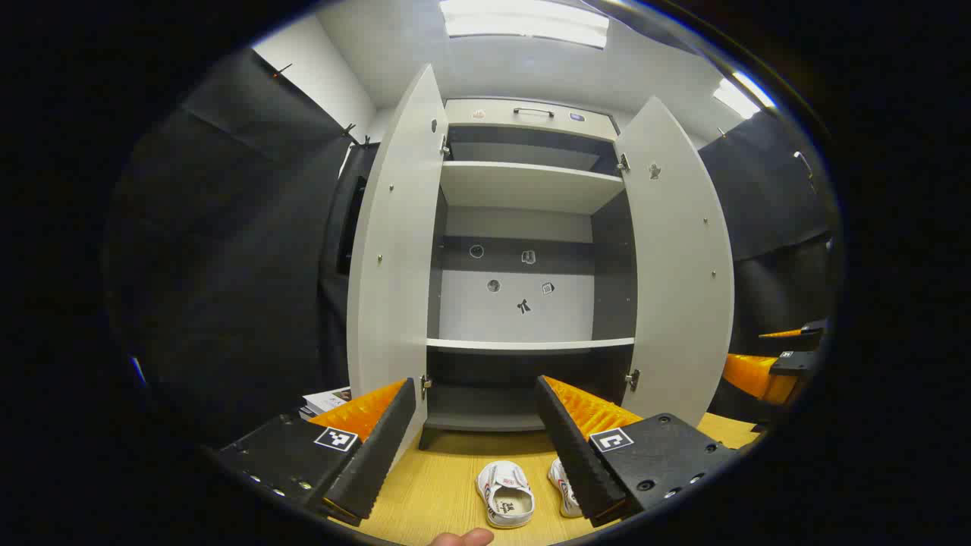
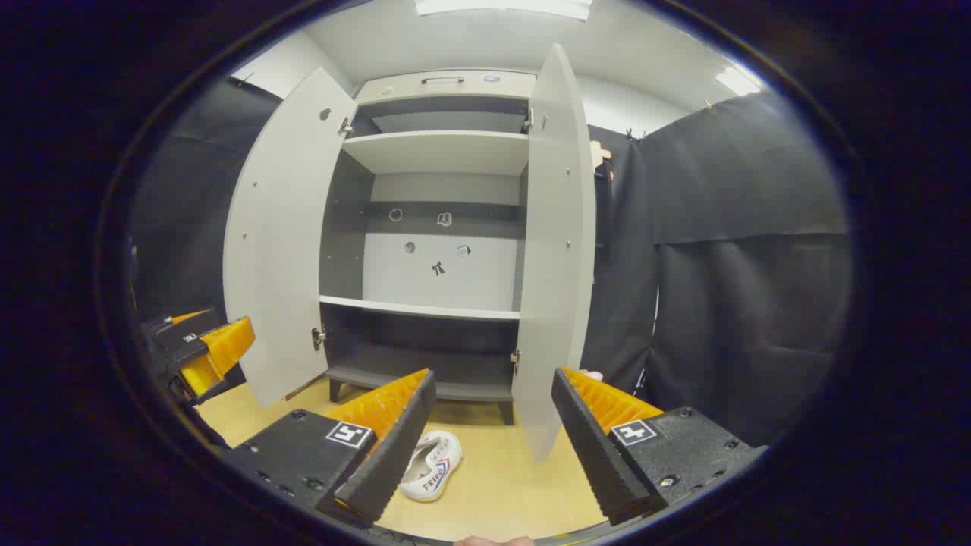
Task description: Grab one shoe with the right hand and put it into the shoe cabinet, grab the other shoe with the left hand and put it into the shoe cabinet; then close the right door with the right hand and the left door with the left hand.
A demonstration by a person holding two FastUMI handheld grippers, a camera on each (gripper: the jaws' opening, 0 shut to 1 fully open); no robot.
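Two shoes point(image 1: 507, 493) side by side on floor point(image 1: 432, 485) before open shoe cabinet point(image 1: 523, 189)

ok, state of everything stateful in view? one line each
left door: open
right door: open
shoe cabinet: shelves bare, no shoes inside
shoes: both on the floor before the cabinet, not gripped
left tongs: open, holding nothing
right tongs: open, holding nothing

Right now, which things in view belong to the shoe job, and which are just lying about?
Belongs to the job:
- two white shoes on the floor
- shoe cabinet, left door and right door open
- left tool and right tool, both open

Lying about:
- papers by the left door
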